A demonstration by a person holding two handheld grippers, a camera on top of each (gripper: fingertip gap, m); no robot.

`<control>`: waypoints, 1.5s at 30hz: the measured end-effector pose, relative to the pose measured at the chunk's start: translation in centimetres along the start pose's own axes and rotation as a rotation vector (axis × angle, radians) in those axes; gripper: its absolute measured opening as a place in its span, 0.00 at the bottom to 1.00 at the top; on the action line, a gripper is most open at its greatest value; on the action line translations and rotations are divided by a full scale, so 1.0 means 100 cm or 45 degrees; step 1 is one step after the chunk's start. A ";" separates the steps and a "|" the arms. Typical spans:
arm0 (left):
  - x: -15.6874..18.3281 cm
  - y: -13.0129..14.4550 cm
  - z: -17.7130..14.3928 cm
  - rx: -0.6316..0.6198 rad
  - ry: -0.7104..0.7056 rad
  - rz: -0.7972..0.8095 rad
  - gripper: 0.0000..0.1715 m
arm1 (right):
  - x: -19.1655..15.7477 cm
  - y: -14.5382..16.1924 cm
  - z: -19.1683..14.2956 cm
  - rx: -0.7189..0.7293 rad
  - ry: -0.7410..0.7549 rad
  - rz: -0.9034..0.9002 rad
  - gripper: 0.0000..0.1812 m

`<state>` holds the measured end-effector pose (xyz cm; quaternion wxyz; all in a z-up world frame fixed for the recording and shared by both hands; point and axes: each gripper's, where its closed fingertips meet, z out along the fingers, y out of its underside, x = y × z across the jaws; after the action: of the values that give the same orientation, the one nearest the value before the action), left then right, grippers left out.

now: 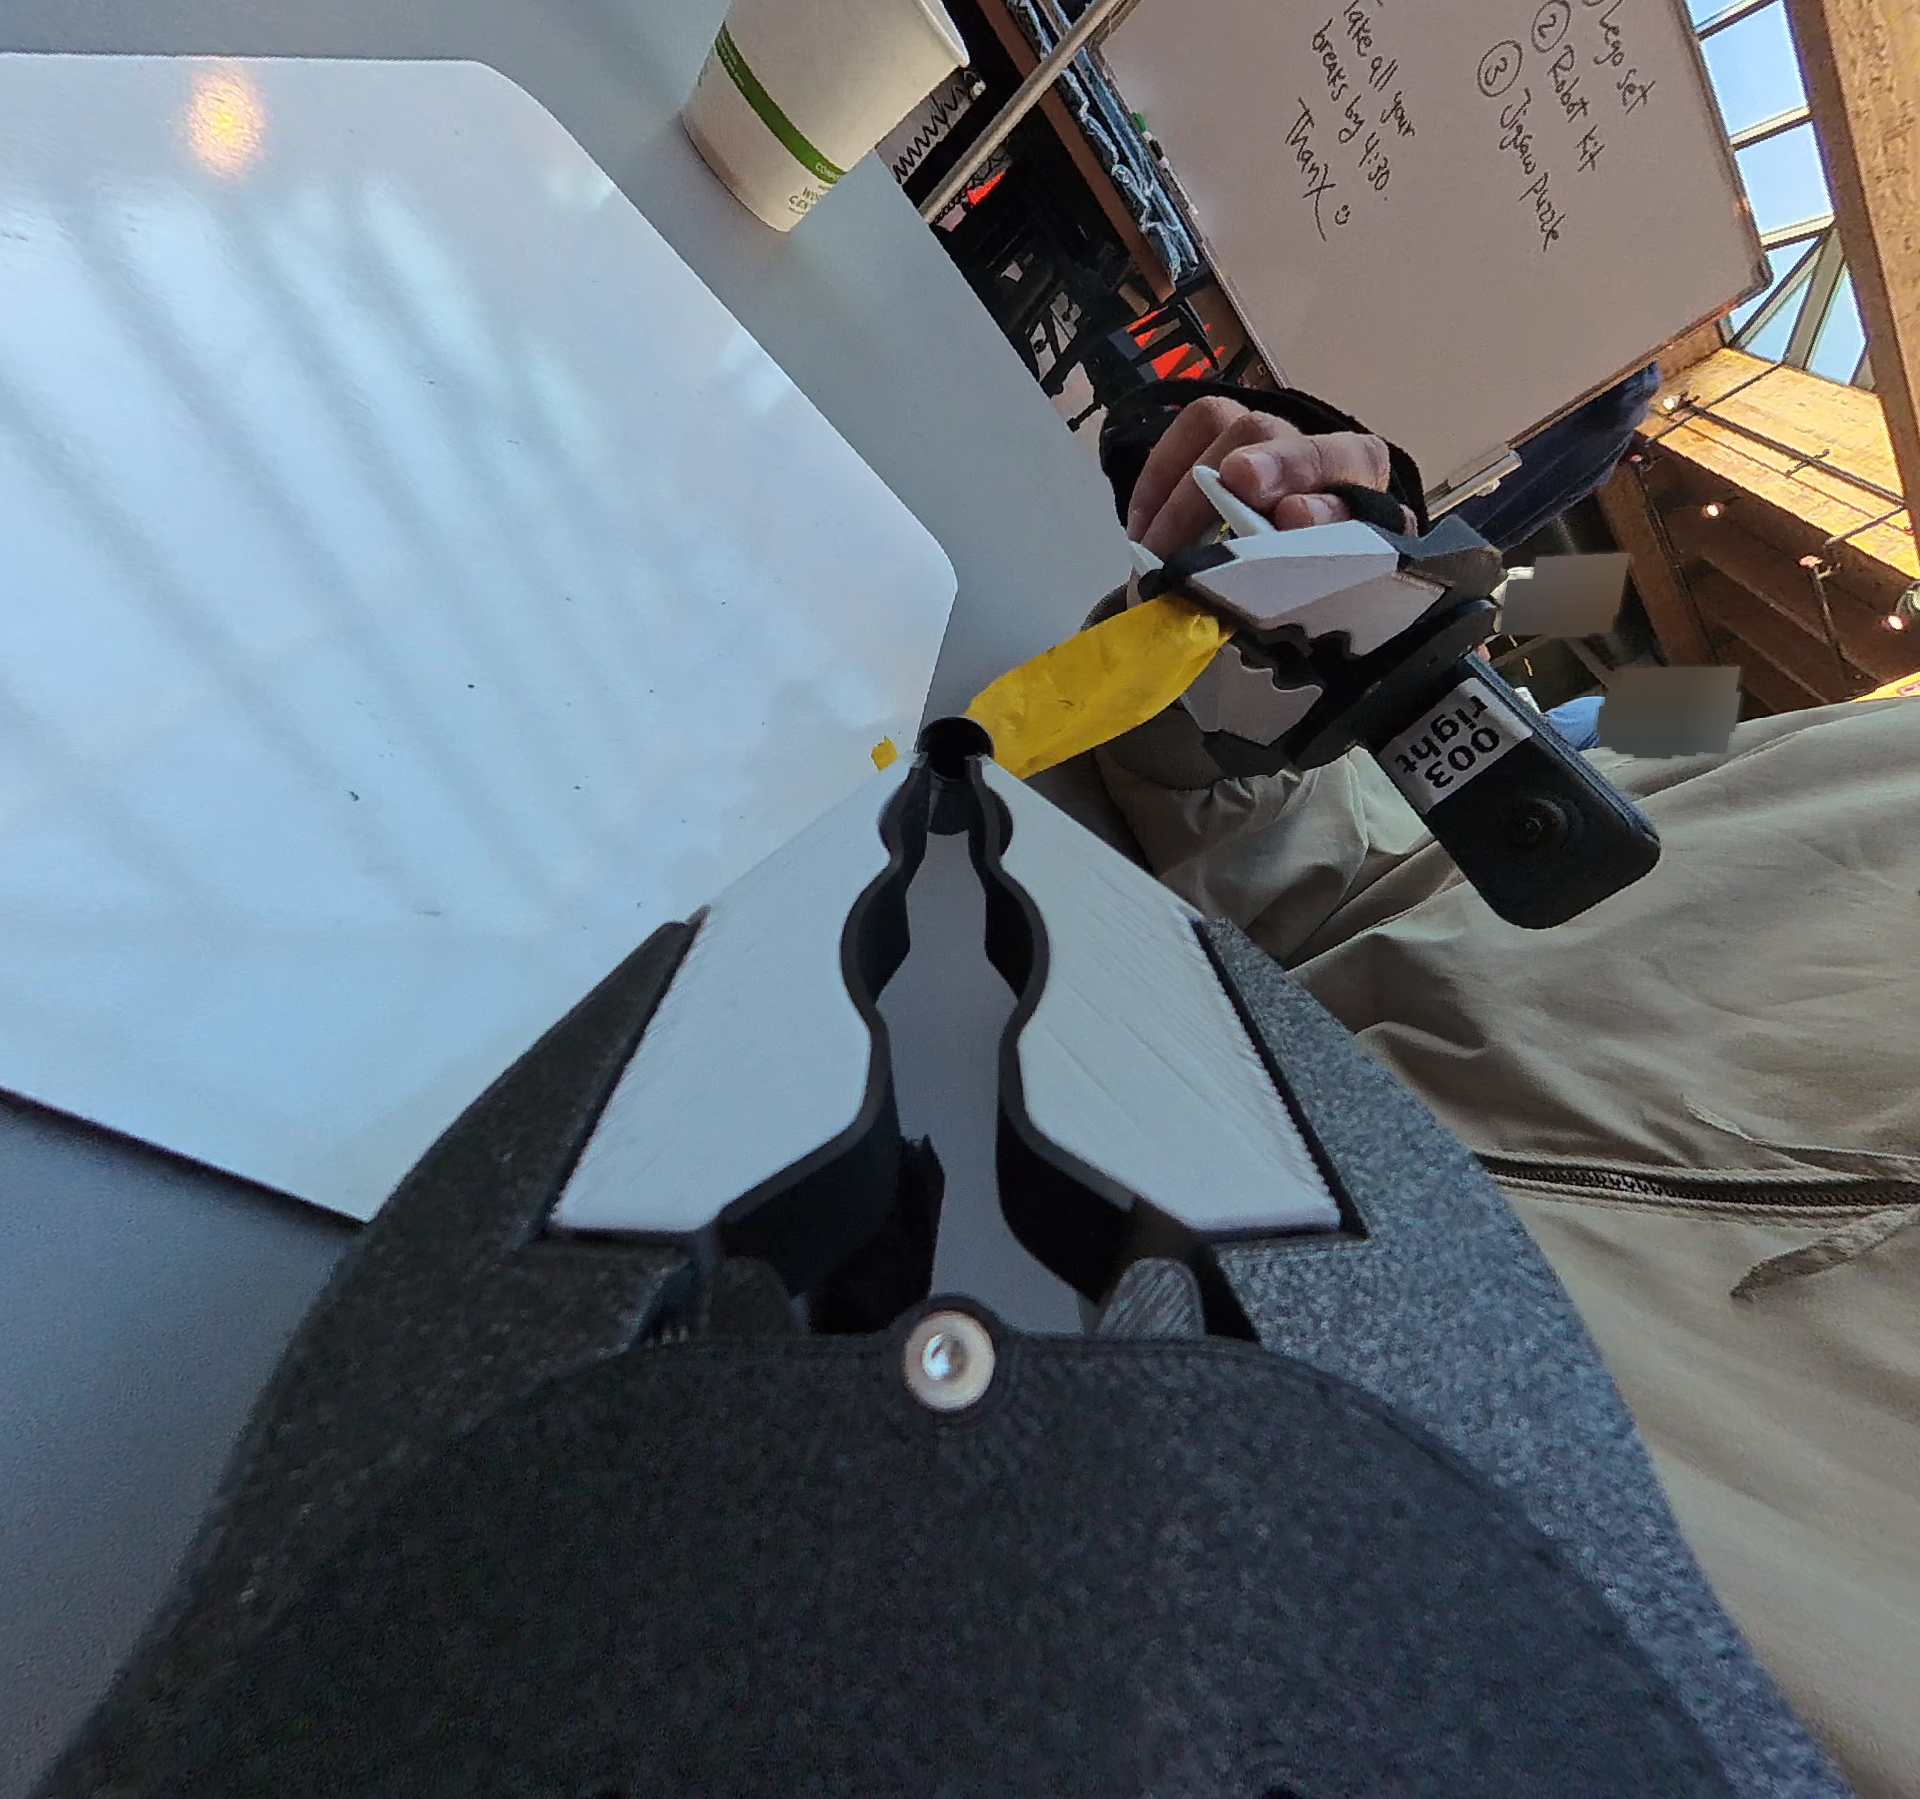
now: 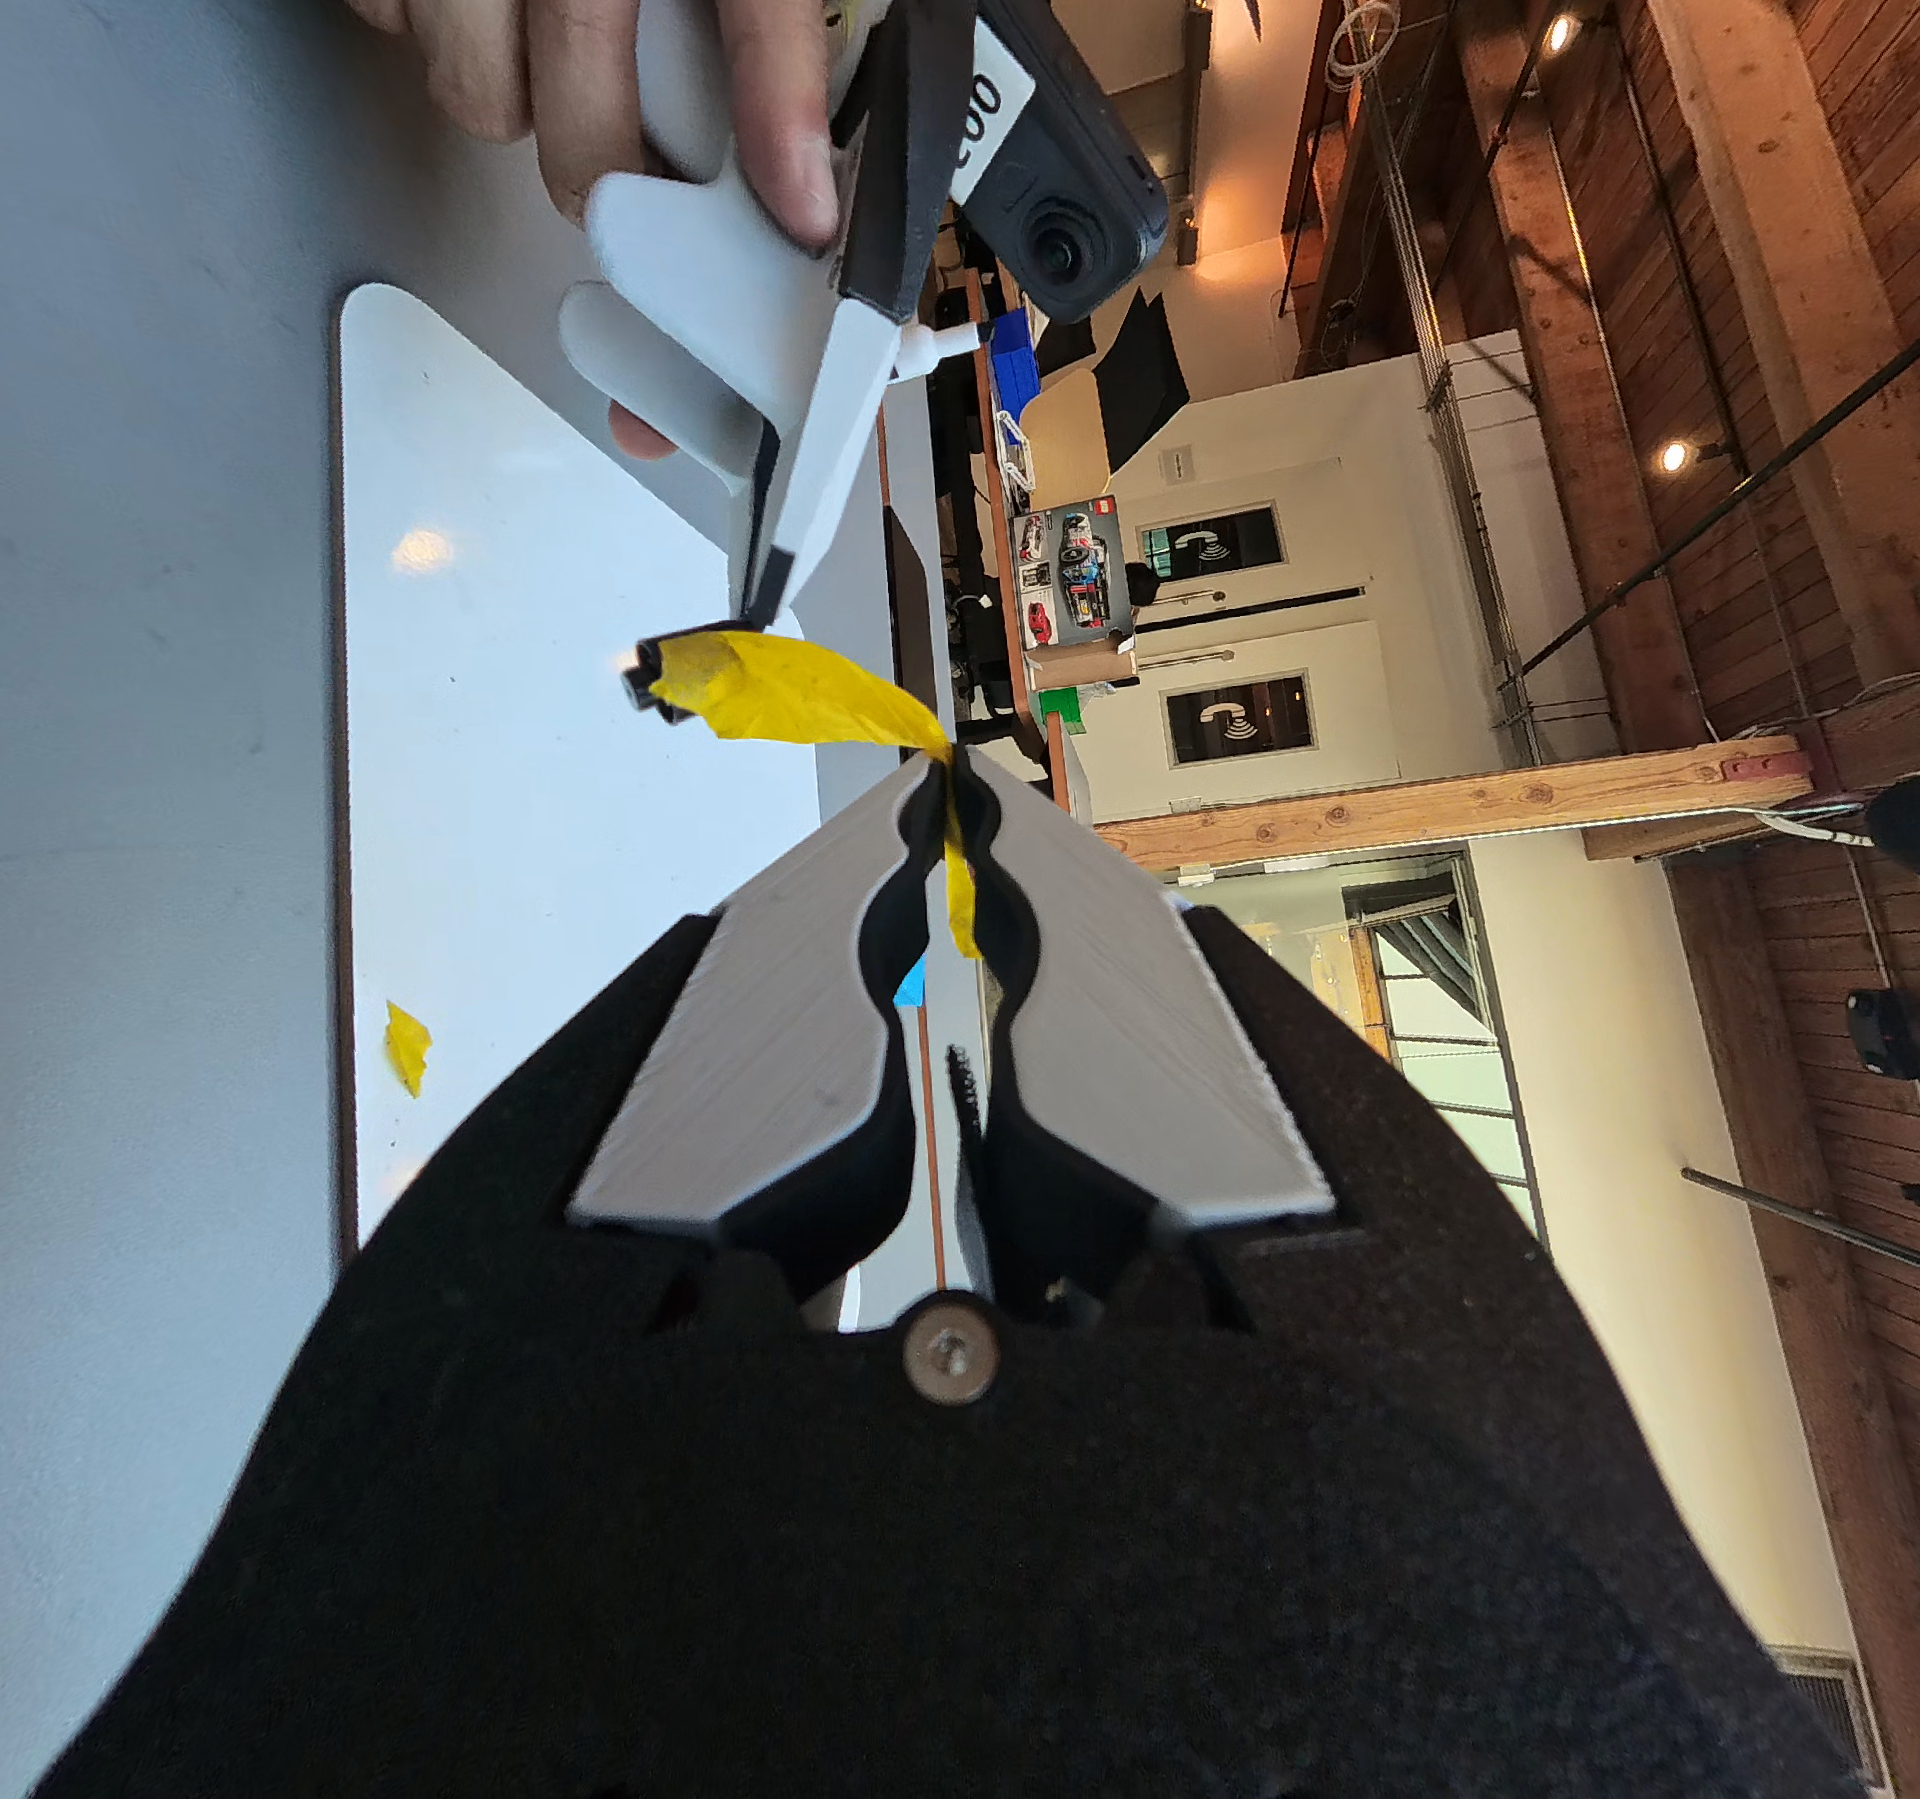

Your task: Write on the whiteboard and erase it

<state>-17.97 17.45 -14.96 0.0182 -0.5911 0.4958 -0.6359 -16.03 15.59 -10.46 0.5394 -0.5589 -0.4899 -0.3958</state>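
My left gripper (image 1: 948, 775) is shut on a small black tube (image 1: 951, 743) at its fingertips, just above the corner of a white board (image 1: 416, 502). A strip of yellow tape (image 1: 1091, 684) runs from the tube to my right gripper (image 1: 1184, 627), which is shut on the strip's far end. In the right wrist view the right gripper (image 2: 948, 762) pinches the tape (image 2: 800, 689), which stretches to the black tube (image 2: 649, 679) held by the left gripper (image 2: 764, 606). The tape is wrapped around the tube's end.
The white board (image 2: 499, 814) lies on a grey table (image 2: 156, 606). A small yellow tape scrap (image 2: 407, 1043) lies on it. A paper cup (image 1: 810, 76) stands past the board. A whiteboard (image 1: 1434, 139) stands behind. A person's beige jacket (image 1: 1558, 1126) is at the right.
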 end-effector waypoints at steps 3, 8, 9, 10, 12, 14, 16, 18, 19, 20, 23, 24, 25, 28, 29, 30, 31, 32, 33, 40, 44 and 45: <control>-0.001 -0.004 -0.003 0.026 0.022 -0.034 0.07 | -0.001 -0.002 0.000 0.006 -0.004 -0.005 0.00; 0.002 0.002 0.000 -0.014 0.058 -0.042 0.07 | -0.003 -0.003 0.002 0.003 -0.014 0.002 0.00; 0.002 0.003 0.000 -0.024 0.058 -0.040 0.07 | -0.003 -0.003 0.002 0.003 -0.011 0.000 0.00; 0.002 0.005 0.001 -0.034 0.057 -0.041 0.07 | -0.002 -0.004 0.001 0.012 -0.004 0.001 0.00; 0.002 0.006 0.001 -0.042 0.068 -0.052 0.07 | -0.003 -0.003 0.001 0.006 -0.010 0.008 0.00; 0.002 0.007 0.001 -0.055 0.071 -0.051 0.06 | -0.001 -0.004 0.001 0.012 0.003 -0.001 0.00; 0.004 0.012 0.003 -0.086 0.083 -0.040 0.03 | -0.001 -0.005 0.000 0.017 0.003 0.007 0.00; 0.007 0.017 0.005 -0.119 0.090 0.009 0.02 | -0.002 -0.006 0.000 0.025 0.000 0.008 0.00; 0.006 0.017 0.005 -0.119 0.069 0.051 0.02 | -0.003 -0.006 0.001 0.023 -0.007 0.011 0.00; 0.004 0.015 0.004 -0.102 0.039 0.101 0.02 | -0.003 -0.006 0.001 0.021 -0.010 0.012 0.00; -0.004 -0.010 -0.011 0.050 -0.044 0.159 0.01 | -0.011 0.002 0.001 -0.027 -0.101 0.058 0.00; -0.004 -0.022 -0.020 0.117 -0.047 0.154 0.01 | -0.013 0.010 0.001 -0.063 -0.125 0.061 0.00; -0.006 -0.034 -0.030 0.179 -0.082 0.168 0.01 | -0.012 0.019 0.001 -0.093 -0.124 0.074 0.00; -0.002 -0.070 -0.071 0.398 -0.118 0.219 0.01 | 0.007 0.082 -0.013 -0.278 -0.078 0.257 0.00; 0.003 -0.076 -0.079 0.429 -0.098 0.229 0.01 | 0.014 0.091 -0.018 -0.264 -0.059 0.354 0.00; 0.007 -0.077 -0.080 0.437 -0.097 0.266 0.01 | 0.016 0.092 -0.019 -0.236 -0.080 0.446 0.00; 0.013 -0.074 -0.075 0.420 -0.075 0.307 0.01 | 0.012 0.088 -0.017 -0.197 -0.126 0.543 0.00; 0.019 -0.069 -0.067 0.390 -0.048 0.333 0.01 | 0.003 0.084 -0.013 -0.178 -0.199 0.649 0.00; 0.021 -0.062 -0.059 0.349 -0.040 0.346 0.02 | -0.008 0.086 -0.010 -0.205 -0.288 0.754 0.00; 0.019 -0.031 -0.032 0.163 -0.136 0.567 0.02 | -0.031 0.162 -0.048 -0.578 -0.484 1.309 0.00; 0.021 -0.018 -0.022 0.091 -0.182 0.683 0.02 | -0.047 0.210 -0.120 -0.830 -0.604 1.599 0.24; 0.022 -0.015 -0.019 0.073 -0.177 0.697 0.02 | -0.052 0.223 -0.139 -0.909 -0.644 1.698 0.31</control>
<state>-19.28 18.03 -12.01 0.2400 -0.4767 0.6165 -0.5789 5.78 2.55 -18.89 0.3236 -0.9460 -0.0034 0.0162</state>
